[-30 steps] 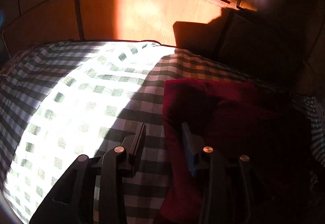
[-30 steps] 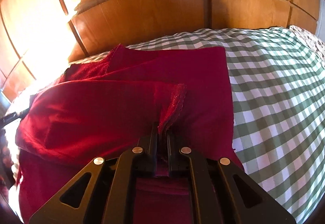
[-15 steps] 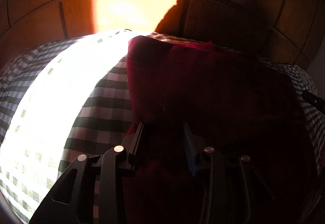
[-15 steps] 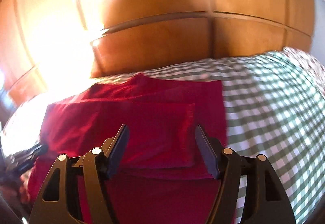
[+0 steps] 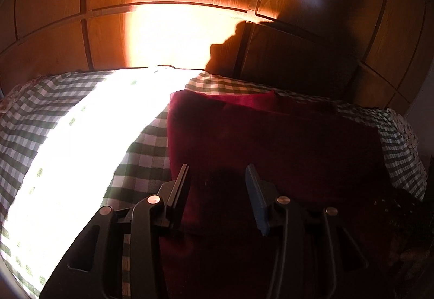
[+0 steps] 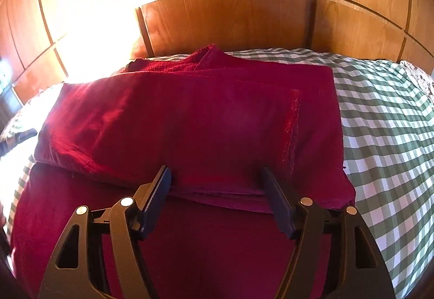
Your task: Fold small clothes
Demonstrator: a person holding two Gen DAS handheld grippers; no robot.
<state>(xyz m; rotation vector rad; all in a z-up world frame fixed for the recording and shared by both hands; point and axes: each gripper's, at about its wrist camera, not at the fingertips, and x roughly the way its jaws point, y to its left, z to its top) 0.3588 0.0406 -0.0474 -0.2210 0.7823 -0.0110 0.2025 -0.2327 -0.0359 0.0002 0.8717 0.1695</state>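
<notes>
A dark red garment (image 6: pixel 190 122) lies on a bed covered with a green-and-white checked bedspread (image 6: pixel 379 122), close against the wooden panelled headboard (image 6: pixel 230 16). Its upper layer is already turned over the lower one, the folded edge running across just ahead of the right hand-held gripper (image 6: pixel 214 185).

The right hand-held gripper is released: its jaws are opening, standing wide on either side of that edge with no cloth pinched between them. The left hand-held gripper (image 5: pixel 217 182) hovers over the garment's left part (image 5: pixel 271 141), which lies in deep shadow beside a sunlit patch of bedspread (image 5: pixel 81 141); its jaws are opening too, and nothing shows gripped between them.

By my reading, 1 fold has just been laid and let go. The next move would call for picking a fresh edge, probably a side or the near hem, with both hand-held grippers pinching all layers together so the finished fold does not slip, then carrying it across evenly.
</notes>
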